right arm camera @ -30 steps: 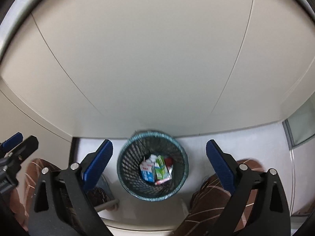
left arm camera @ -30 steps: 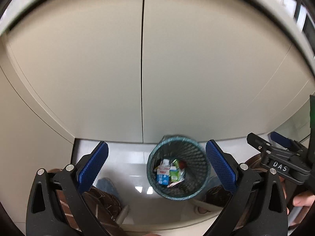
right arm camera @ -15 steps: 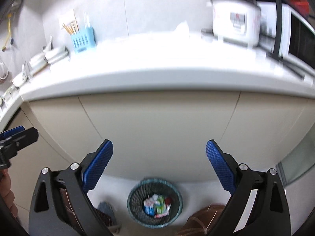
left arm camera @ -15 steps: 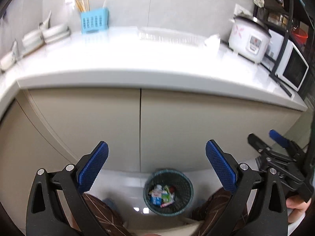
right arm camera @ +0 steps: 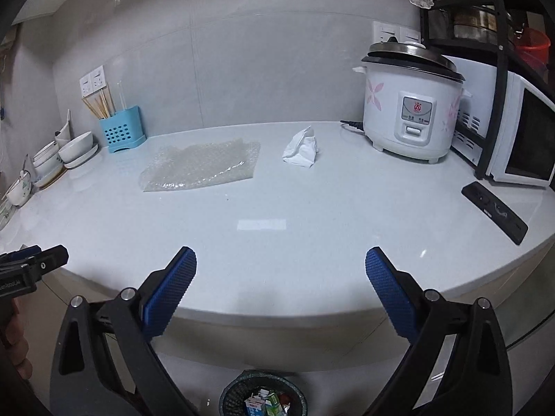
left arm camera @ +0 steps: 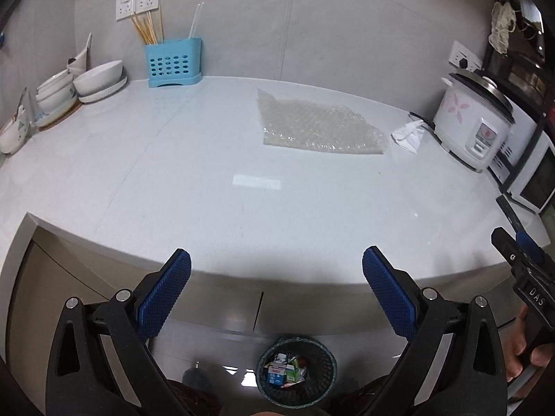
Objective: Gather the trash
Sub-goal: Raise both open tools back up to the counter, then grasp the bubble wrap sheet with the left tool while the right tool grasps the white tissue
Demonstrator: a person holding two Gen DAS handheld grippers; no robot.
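On the white countertop (right arm camera: 312,215) two pieces of trash lie waiting: a flat sheet of bubble wrap (right arm camera: 203,170) and a crumpled white tissue (right arm camera: 301,147). Both sit toward the back half of the counter, well apart from either tool. The right gripper (right arm camera: 279,287) hangs spread wide and empty above the front edge, and the left gripper (left arm camera: 275,291) does the same, its blue pads parted with nothing between them.

From the right wrist view the tissue lies nearly straight ahead, a touch right of centre, just beside the rice cooker (right arm camera: 412,100) and its cord; the bubble wrap lies ahead and to the left, its long axis running across the view. From the left wrist view the sheet sits almost dead ahead, with the tissue (left arm camera: 409,135) far off to the right.

So the right gripper looks nearer to the tissue and the left to the bubble wrap (a natural split, I would judge). The mesh trash bin (left arm camera: 296,369) stands on the floor below the counter edge, already holding cartons, close under both tools.
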